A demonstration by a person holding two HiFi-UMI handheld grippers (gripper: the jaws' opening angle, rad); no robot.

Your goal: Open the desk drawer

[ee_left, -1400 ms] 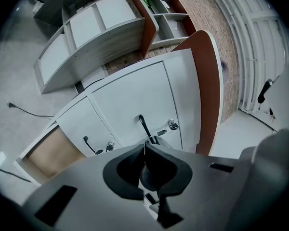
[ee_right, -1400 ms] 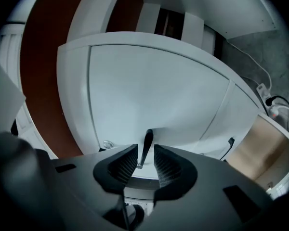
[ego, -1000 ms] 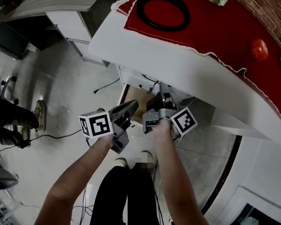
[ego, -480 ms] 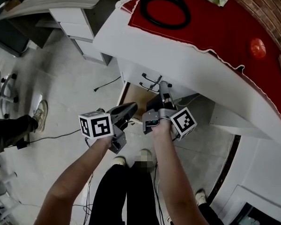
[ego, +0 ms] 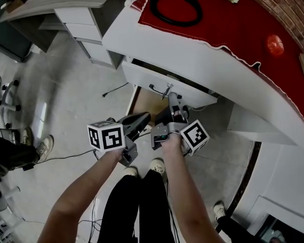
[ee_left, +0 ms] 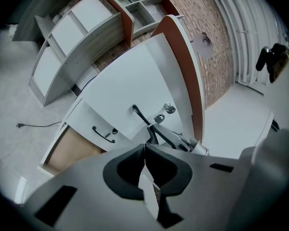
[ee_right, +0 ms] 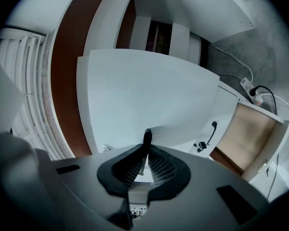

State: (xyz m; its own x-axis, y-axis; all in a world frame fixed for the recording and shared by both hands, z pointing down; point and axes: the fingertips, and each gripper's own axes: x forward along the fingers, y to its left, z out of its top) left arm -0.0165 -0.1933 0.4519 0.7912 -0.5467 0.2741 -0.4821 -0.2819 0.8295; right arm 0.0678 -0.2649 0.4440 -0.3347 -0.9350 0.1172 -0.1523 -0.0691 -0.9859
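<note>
Right gripper view: our right gripper [ee_right: 145, 153] pinches thin black metal drawer handle [ee_right: 147, 135], left gripper [ee_left: 144, 150] jaws pressed together; skewed pull slips.

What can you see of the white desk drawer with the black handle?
The drawer has a flat white front that looks like painted board, a black bar handle and a small silvery lock beside it. It stands slightly open, a dark gap showing under the white desk top. The right gripper is shut on its handle.
</note>
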